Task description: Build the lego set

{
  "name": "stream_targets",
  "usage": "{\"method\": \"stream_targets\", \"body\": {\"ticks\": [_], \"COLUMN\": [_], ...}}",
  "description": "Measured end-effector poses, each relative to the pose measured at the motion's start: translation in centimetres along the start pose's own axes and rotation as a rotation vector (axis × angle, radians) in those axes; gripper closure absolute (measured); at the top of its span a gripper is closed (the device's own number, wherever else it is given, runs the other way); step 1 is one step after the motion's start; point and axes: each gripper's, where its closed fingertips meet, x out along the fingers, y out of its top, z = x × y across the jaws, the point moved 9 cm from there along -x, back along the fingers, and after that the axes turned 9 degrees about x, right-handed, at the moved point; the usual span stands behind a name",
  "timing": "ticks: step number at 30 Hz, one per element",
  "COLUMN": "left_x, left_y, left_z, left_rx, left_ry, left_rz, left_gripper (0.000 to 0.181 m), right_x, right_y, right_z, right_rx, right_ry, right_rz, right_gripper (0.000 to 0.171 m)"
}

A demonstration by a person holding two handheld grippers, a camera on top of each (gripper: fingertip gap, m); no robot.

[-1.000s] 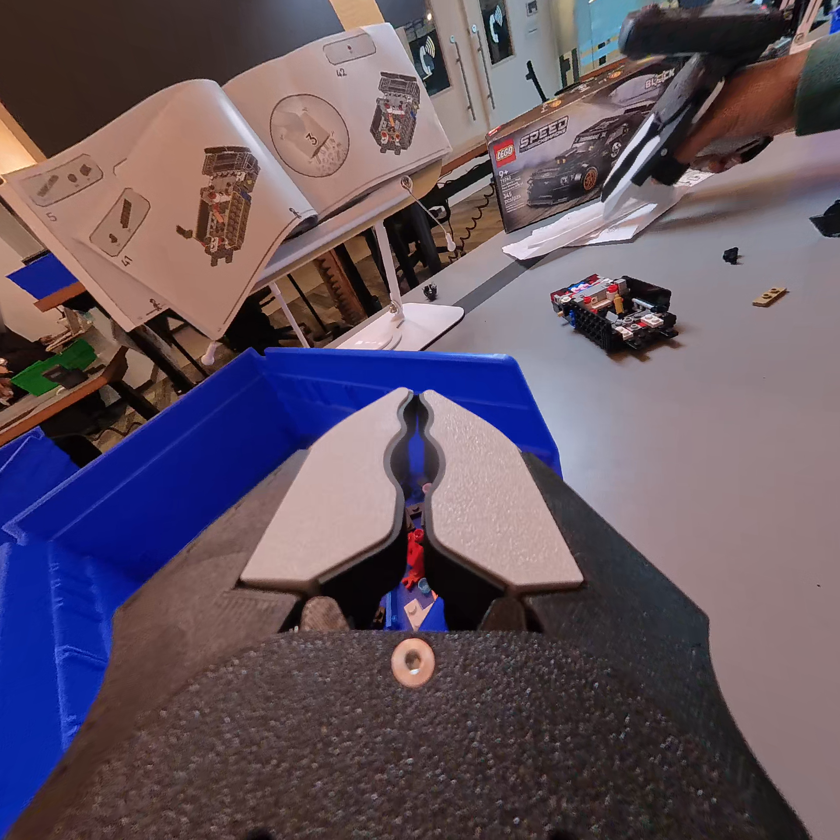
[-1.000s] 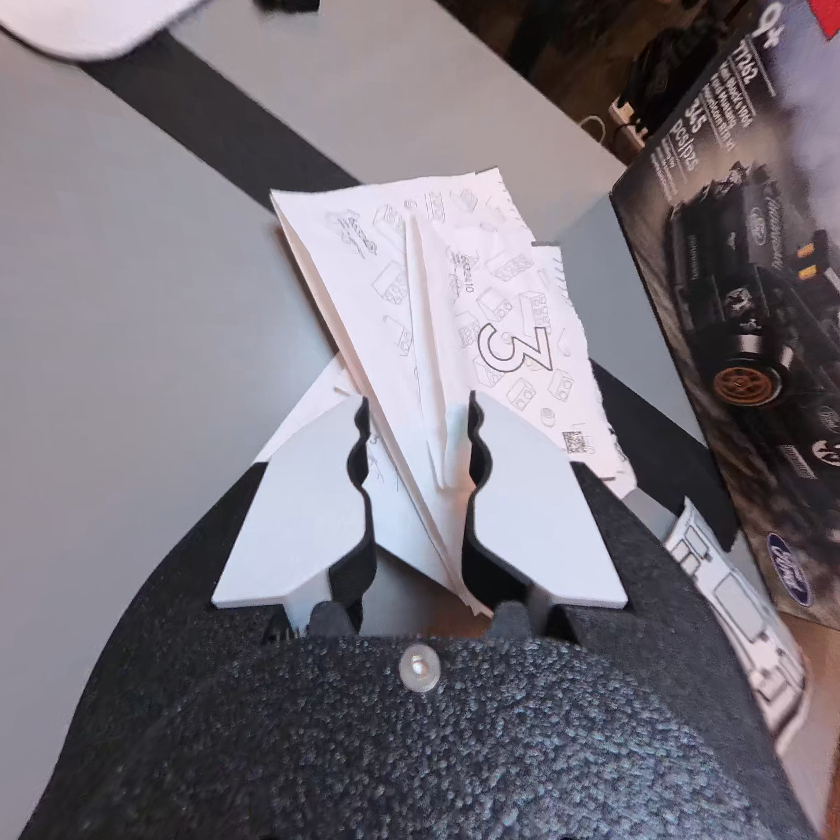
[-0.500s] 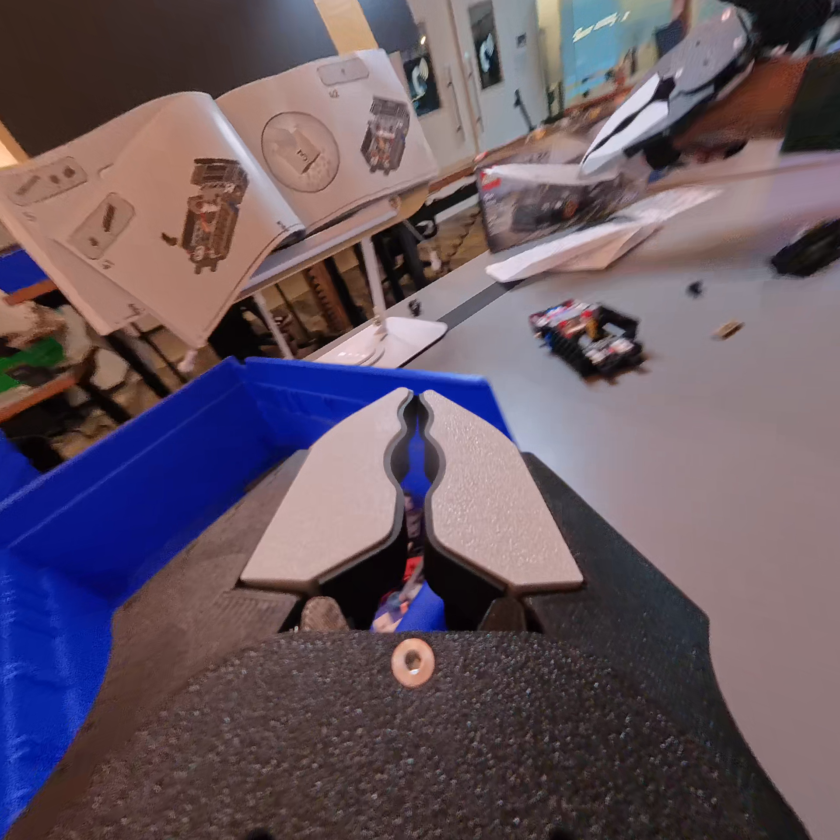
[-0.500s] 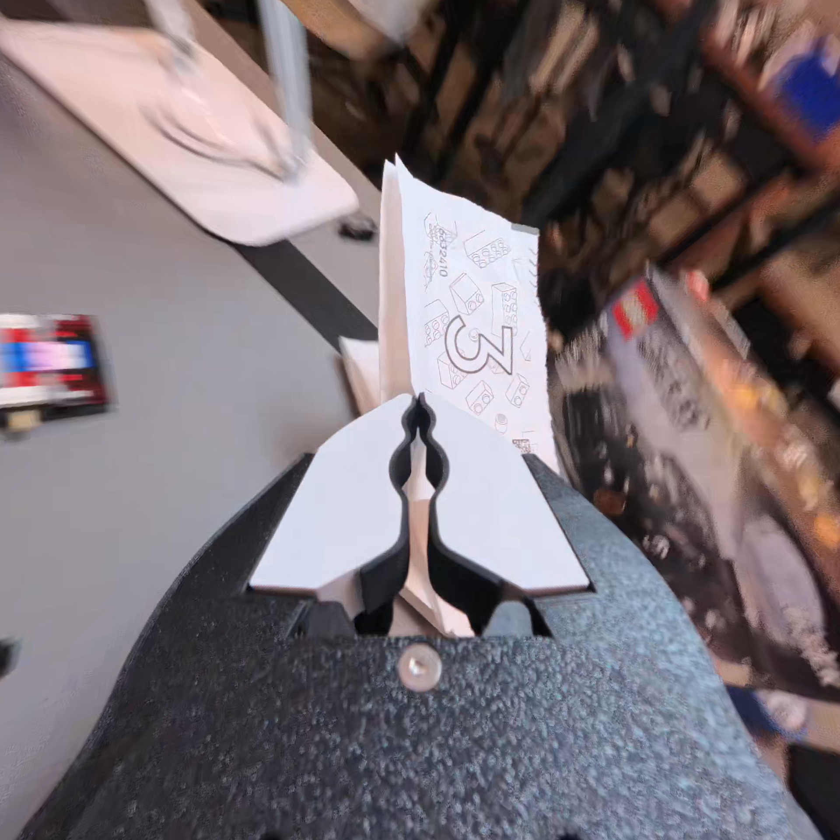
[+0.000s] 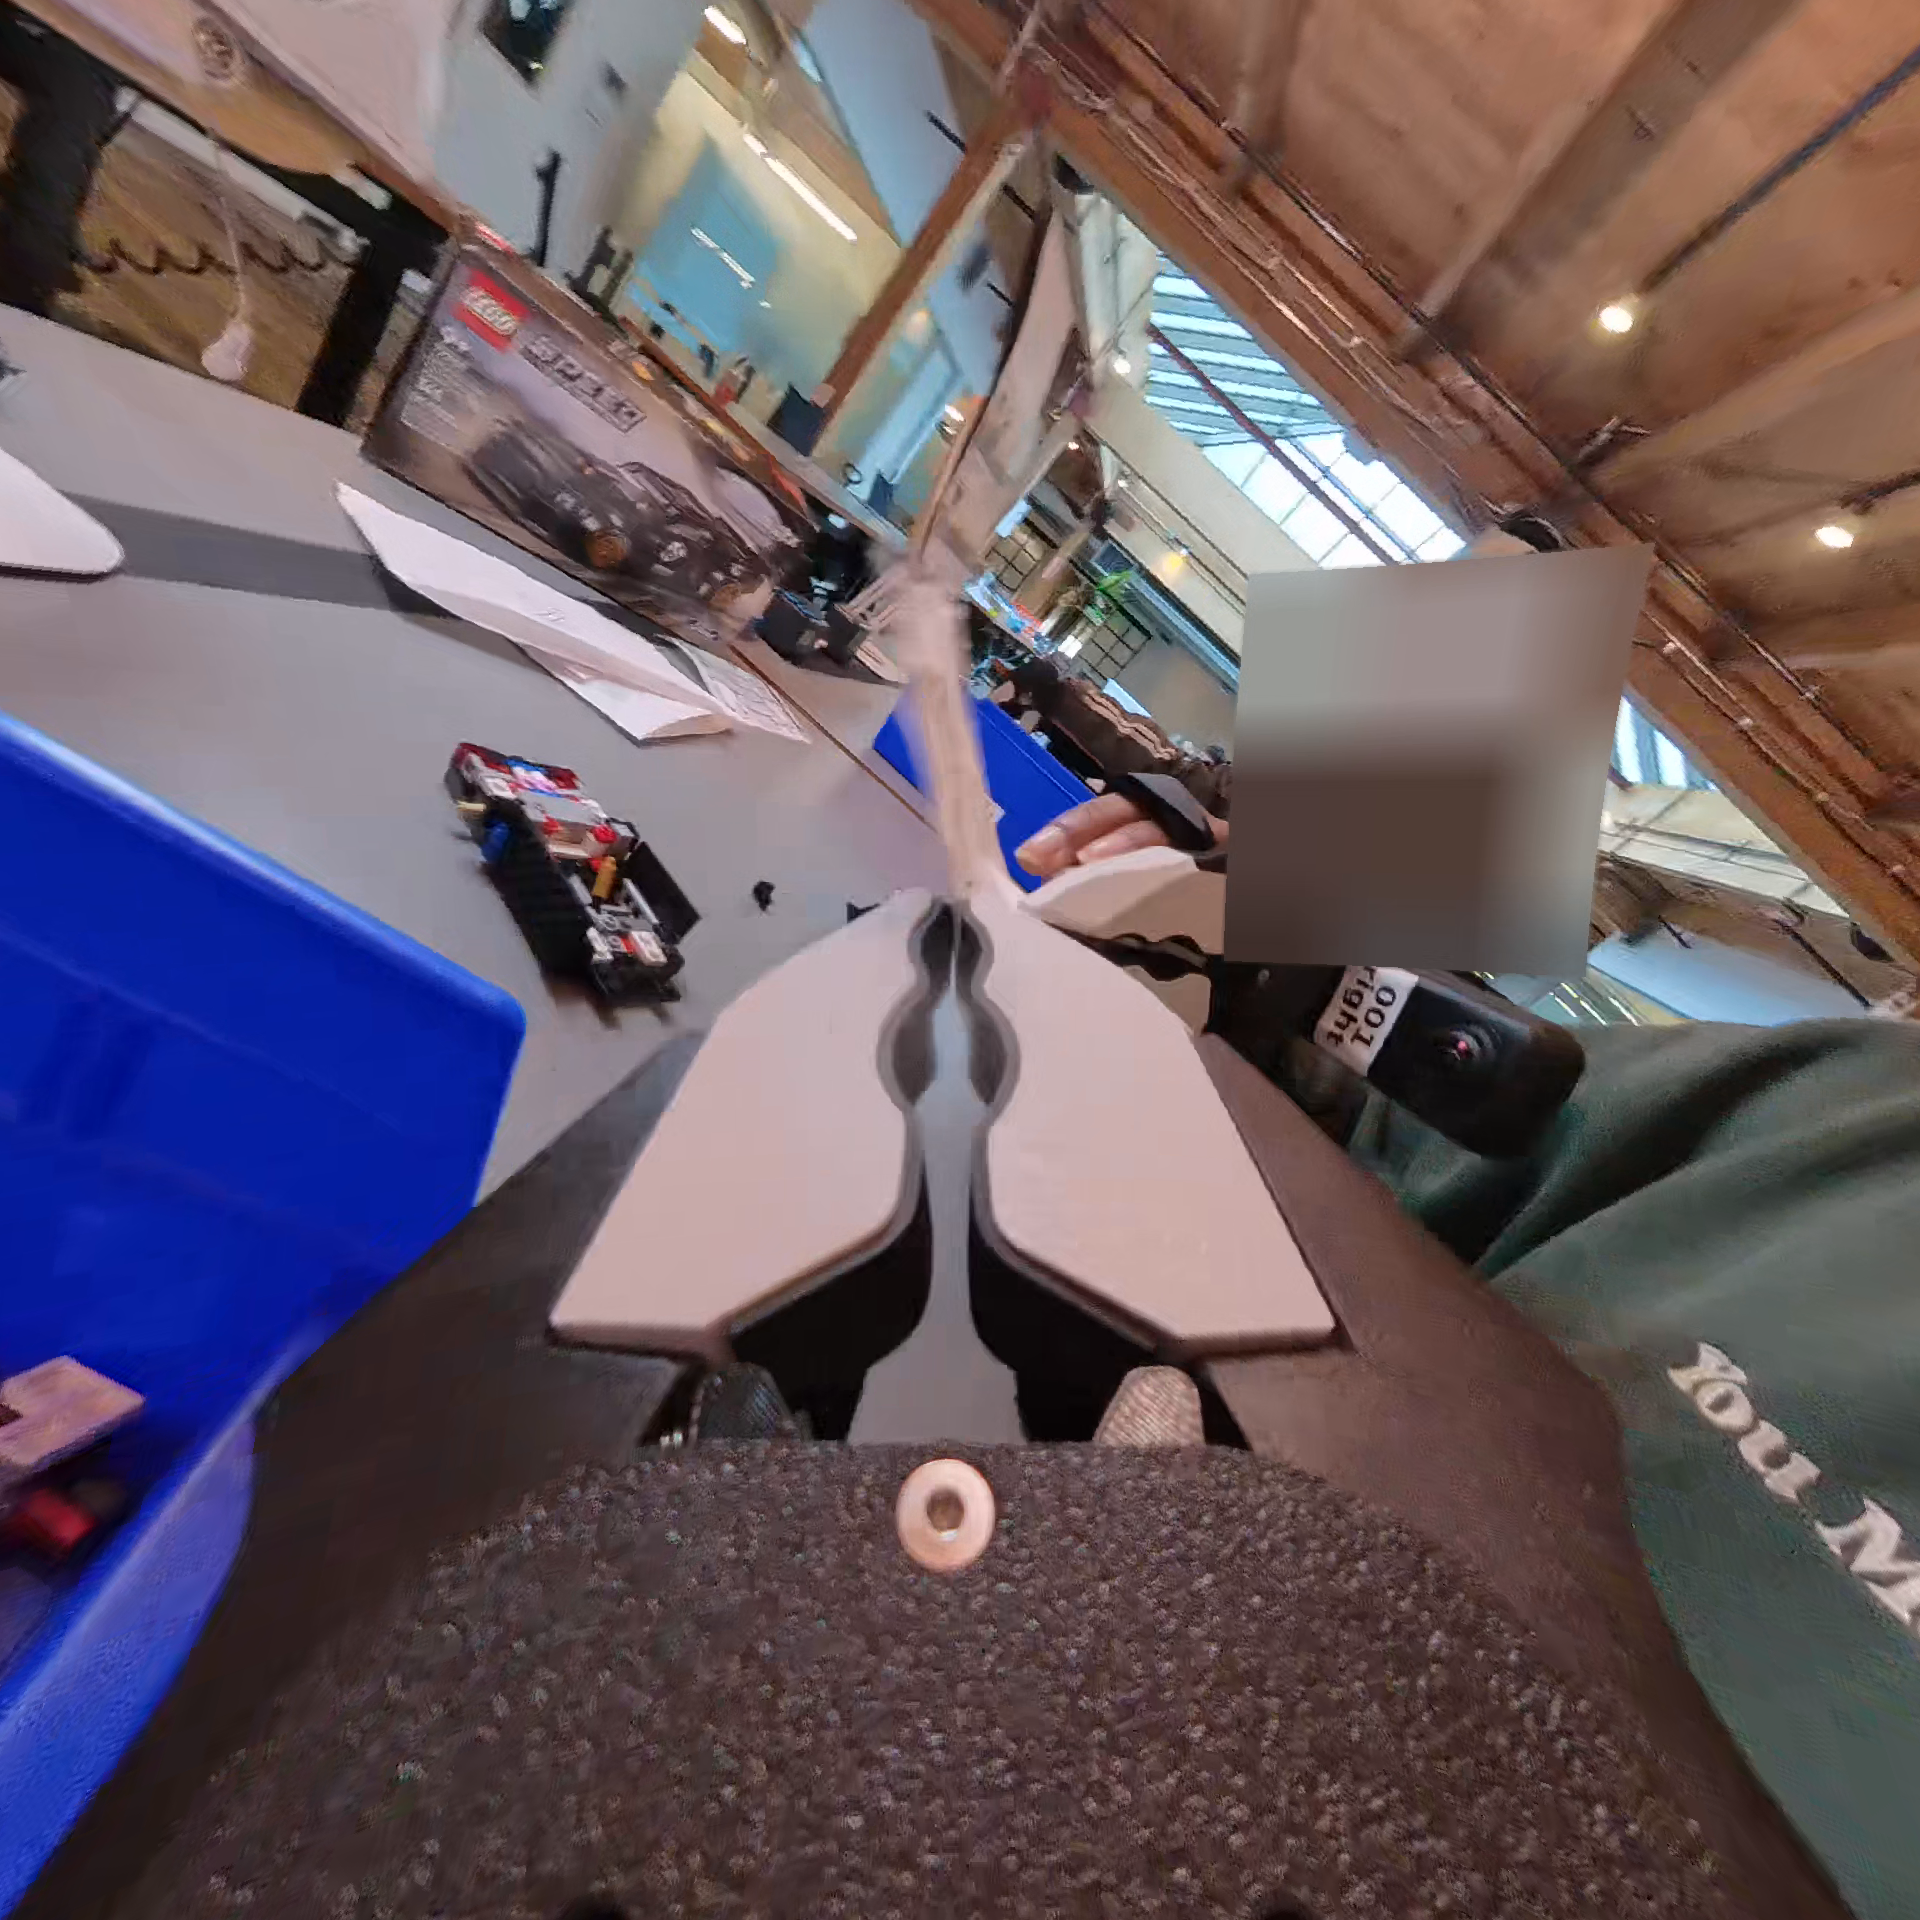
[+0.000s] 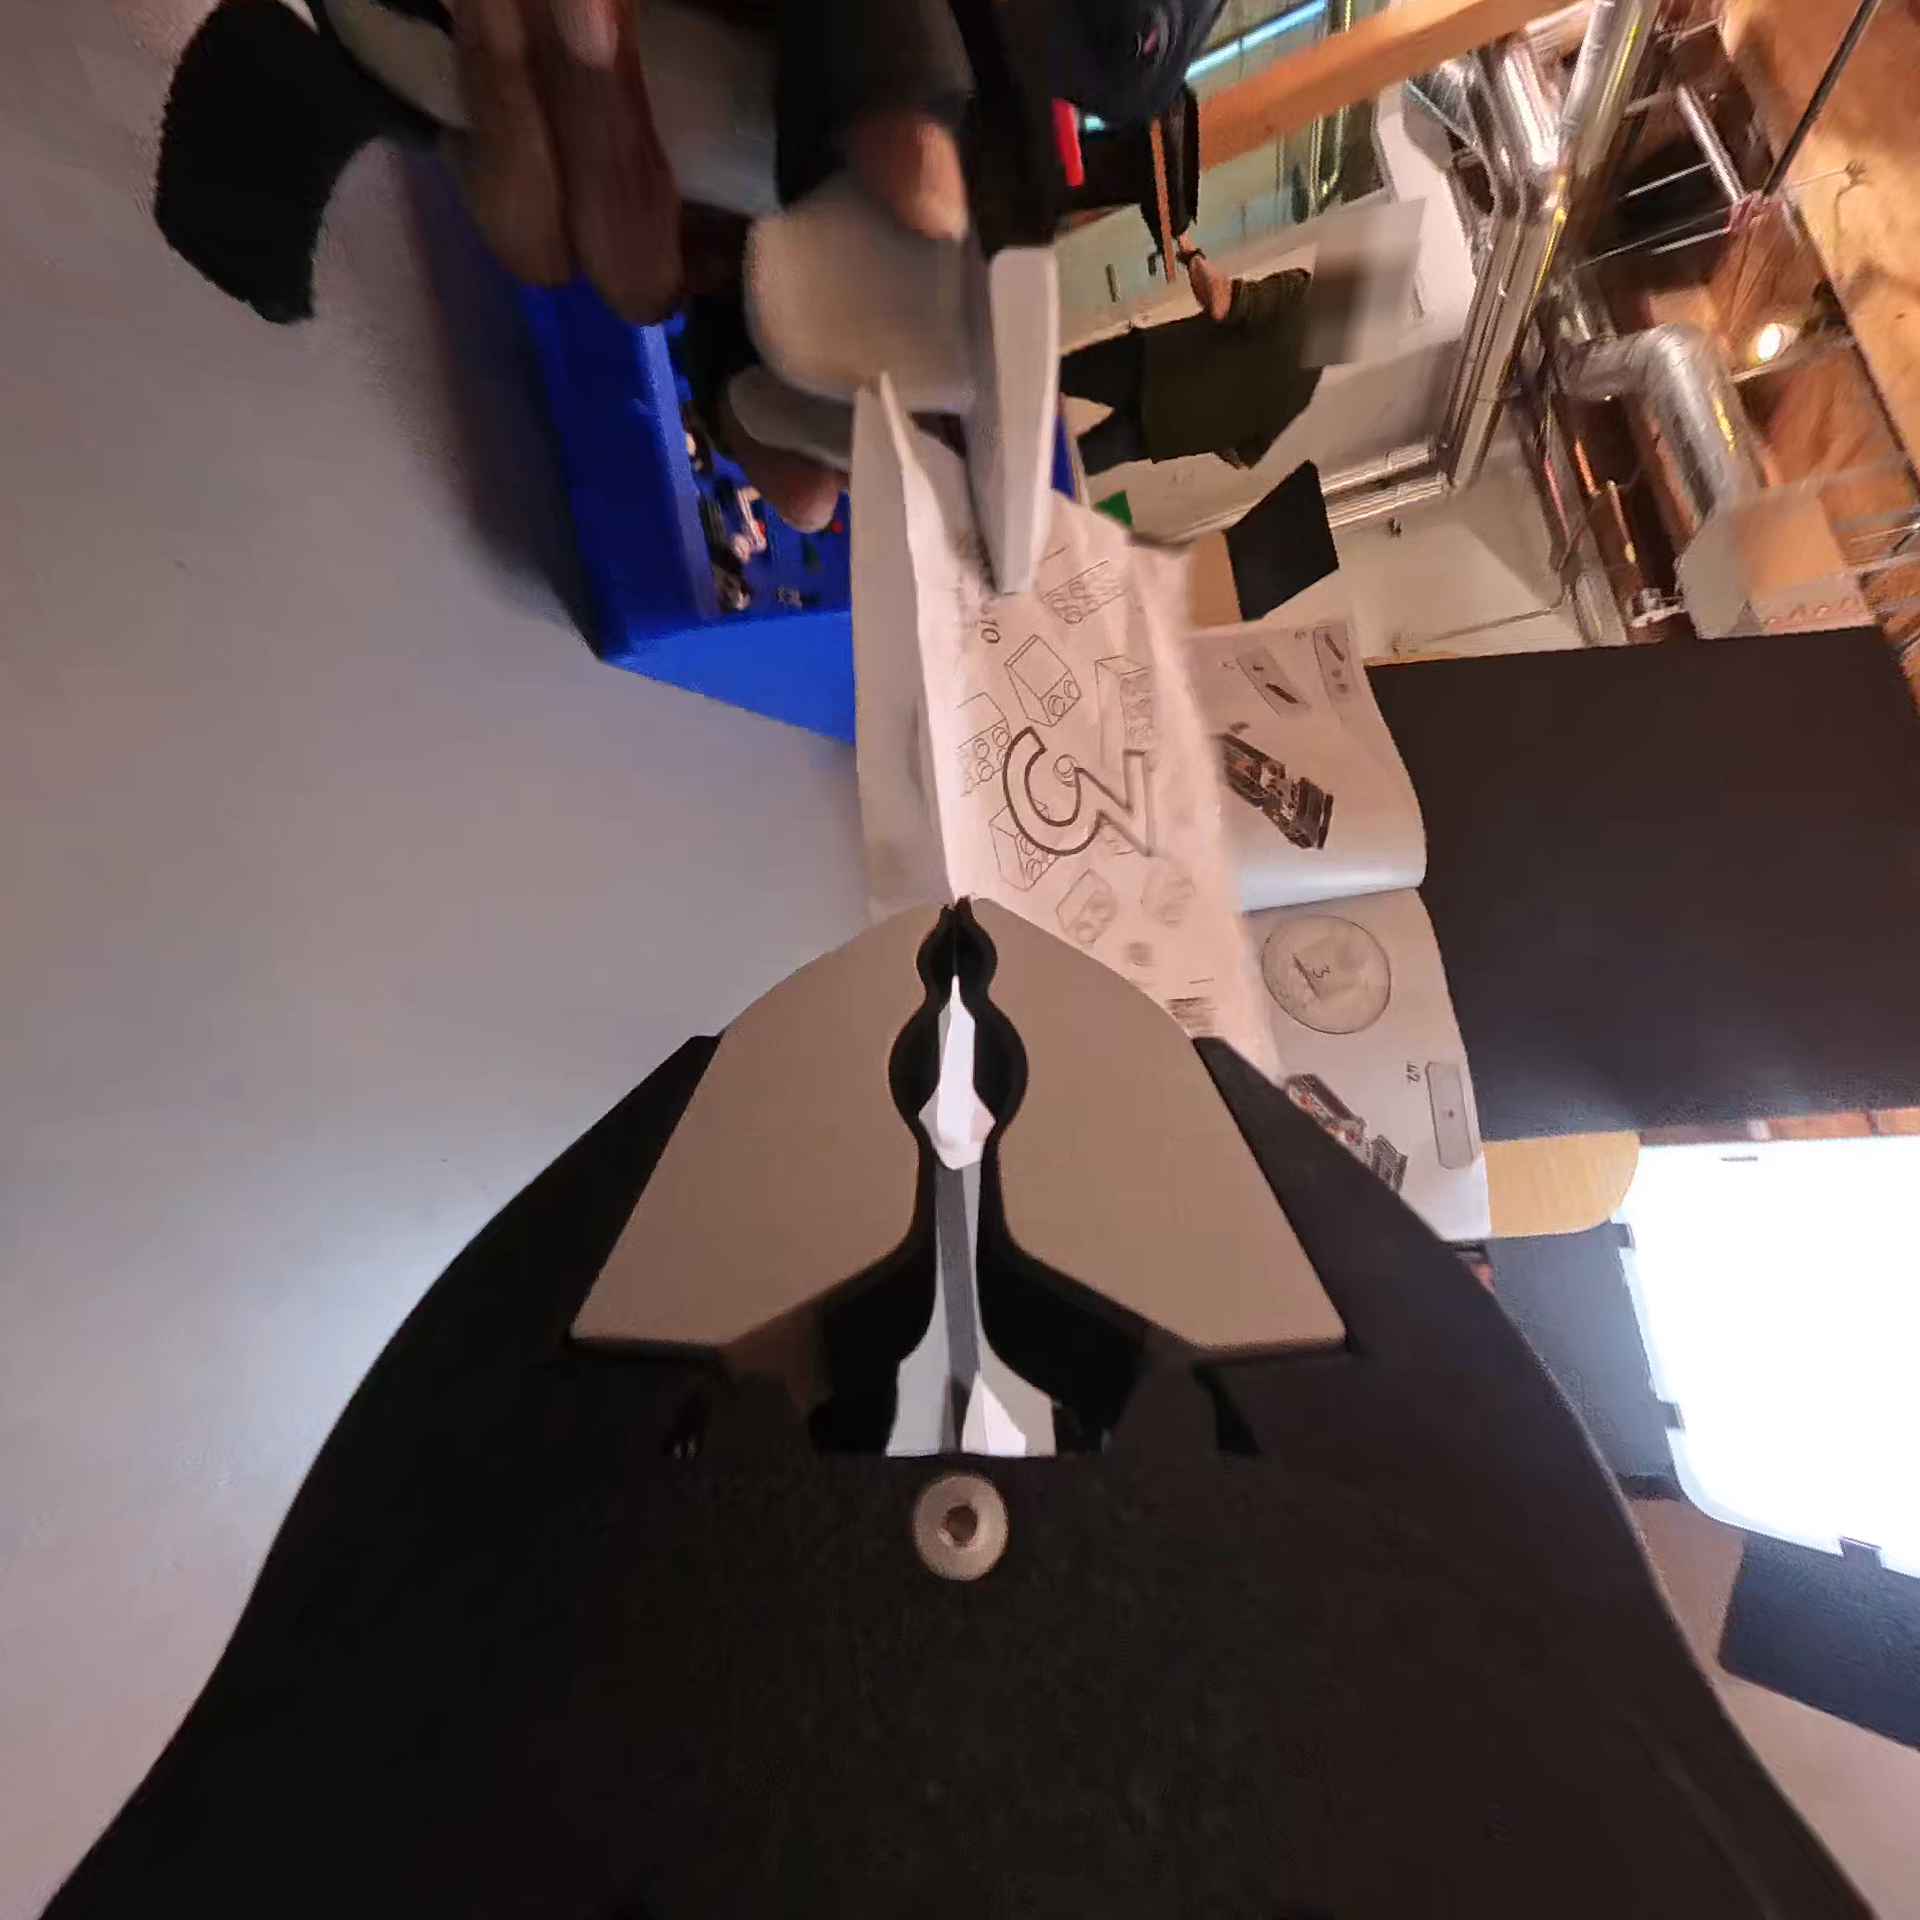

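My right gripper [image 6: 957,909] is shut on a white paper parts bag [image 6: 1049,769] printed with brick outlines and holds it in the air. My left gripper [image 5: 951,914] is shut, and the bag's edge [image 5: 951,748] rises straight from its tips. In the right wrist view the left gripper [image 6: 1003,566] pinches the bag's far end. The right gripper [image 5: 1044,902] shows just right of my left tips. The partly built black car [image 5: 571,873] lies on the grey table [image 5: 260,665].
A blue bin [image 5: 260,987] with loose pieces stands at the left and also shows in the right wrist view [image 6: 644,499]. The set's box [image 5: 582,468] and more white bags [image 5: 540,623] lie at the back. The open instruction booklet [image 6: 1330,790] stands behind. A green sleeve [image 5: 1714,1299] is at the right. My hands' fingertips stand some 8 centimeters from each other.
My right gripper closed on the bag, lifted it off the table and swung it toward the left gripper. My left gripper rose out of the blue bin and met the bag's other end.
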Motion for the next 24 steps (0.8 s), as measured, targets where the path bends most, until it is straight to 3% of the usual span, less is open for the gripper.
{"method": "stream_targets", "body": {"ticks": [2,6,9,13,17,24], "left_x": [-0.6,-1.7,-2.9,-3.5,-3.6,-3.8], "left_y": [-0.1,0.6,1.0,0.6,0.5,-0.1], "left_z": [0.2,0.0,-0.8,-1.1,-1.1,-1.9], "left_rx": [0.049,0.207,0.308,0.306,0.343,0.339], "left_ry": [0.023,0.147,0.251,0.247,0.217,0.201], "left_rz": [-0.011,-0.009,-0.031,-0.005,0.022,0.006], "left_gripper": [0.181,0.18,0.18,0.181,0.181,0.181], "right_x": [0.0,0.9,3.3,9.8,16.3,23.2], "right_y": [0.4,0.5,-0.8,-5.4,-8.8,-10.5], "right_z": [0.2,3.4,8.1,14.0,17.4,17.5], "right_rx": [0.083,0.564,0.802,0.964,1.068,1.253], "right_ry": [0.012,0.076,-0.076,-0.339,-0.475,-0.488], "right_rz": [0.043,0.204,0.236,-0.009,-0.192,-0.39], "right_gripper": [0.171,0.166,0.171,0.171,0.171,0.171]}}
